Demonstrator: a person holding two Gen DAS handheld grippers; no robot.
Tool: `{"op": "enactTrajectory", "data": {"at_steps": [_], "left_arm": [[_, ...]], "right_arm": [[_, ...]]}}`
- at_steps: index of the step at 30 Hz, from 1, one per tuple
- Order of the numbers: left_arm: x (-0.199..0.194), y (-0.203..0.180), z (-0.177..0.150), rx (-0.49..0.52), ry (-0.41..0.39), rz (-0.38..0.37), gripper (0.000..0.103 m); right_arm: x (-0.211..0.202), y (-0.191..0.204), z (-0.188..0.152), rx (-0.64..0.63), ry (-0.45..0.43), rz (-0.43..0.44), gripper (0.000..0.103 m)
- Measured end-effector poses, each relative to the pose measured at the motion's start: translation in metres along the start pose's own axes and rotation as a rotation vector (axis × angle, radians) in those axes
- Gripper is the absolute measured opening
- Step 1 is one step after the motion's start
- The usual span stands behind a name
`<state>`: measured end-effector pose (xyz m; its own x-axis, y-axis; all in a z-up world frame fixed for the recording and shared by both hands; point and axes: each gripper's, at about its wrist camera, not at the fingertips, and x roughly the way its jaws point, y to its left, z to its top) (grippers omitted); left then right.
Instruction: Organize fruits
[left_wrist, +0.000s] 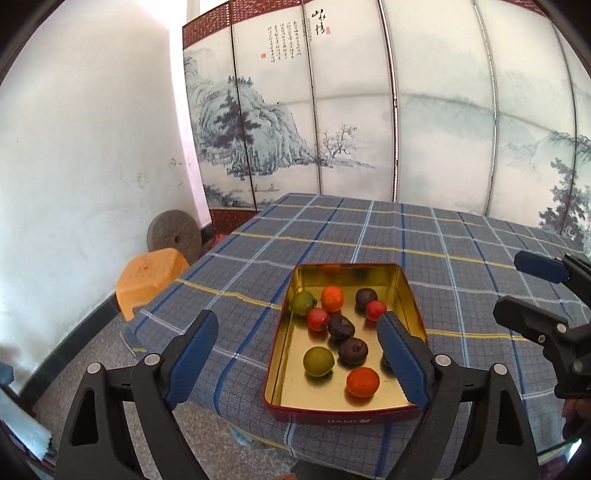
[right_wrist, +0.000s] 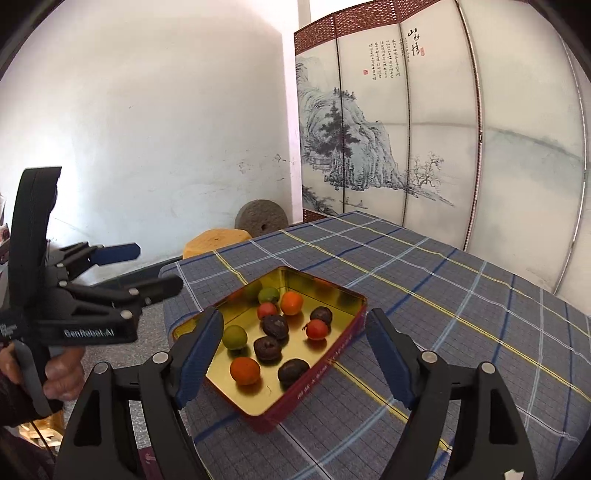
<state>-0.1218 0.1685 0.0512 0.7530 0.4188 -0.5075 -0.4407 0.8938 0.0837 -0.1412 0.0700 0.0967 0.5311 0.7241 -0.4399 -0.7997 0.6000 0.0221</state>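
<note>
At the far left an orange plastic stool (left_wrist: 147, 278) stands on the floor with a round grey millstone (left_wrist: 173, 236) leaning against the white wall behind it. Next comes the table under a blue-grey plaid tablecloth (left_wrist: 369, 236). The left gripper (left_wrist: 297, 354) hangs above the table's near edge with its blue-padded fingers spread wide and nothing between them. Near that corner sits a red tin tray (left_wrist: 343, 415) with a gold inside, and all the fruits lie in it — two green ones (left_wrist: 318, 361), two orange ones (left_wrist: 362, 382), two small red ones (left_wrist: 317, 319) and several dark brown ones (left_wrist: 353, 350), loosely scattered, some touching. The right gripper (right_wrist: 293, 360) hovers over the tray's right side, likewise wide open and empty. Behind the table stands a folding screen (left_wrist: 369, 110) painted with an ink landscape.
</note>
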Motion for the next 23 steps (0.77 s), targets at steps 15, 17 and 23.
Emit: {"op": "enactTrajectory", "data": {"at_steps": [15,17,23], "left_arm": [[-0.024,-0.01,0.017,-0.025,-0.047,-0.082,0.103],[-0.027,-0.015,0.019,-0.009,-0.057,-0.067,0.103],[-0.024,-0.033,0.022,0.039,-0.015,-0.036,0.103]], "right_arm": [[-0.023,-0.098,-0.044,0.088,0.092,-0.181,0.09],[-0.02,-0.134,-0.056,0.124,0.148,-0.236,0.091],[-0.017,-0.239,-0.099,0.247,0.32,-0.461,0.095]]}}
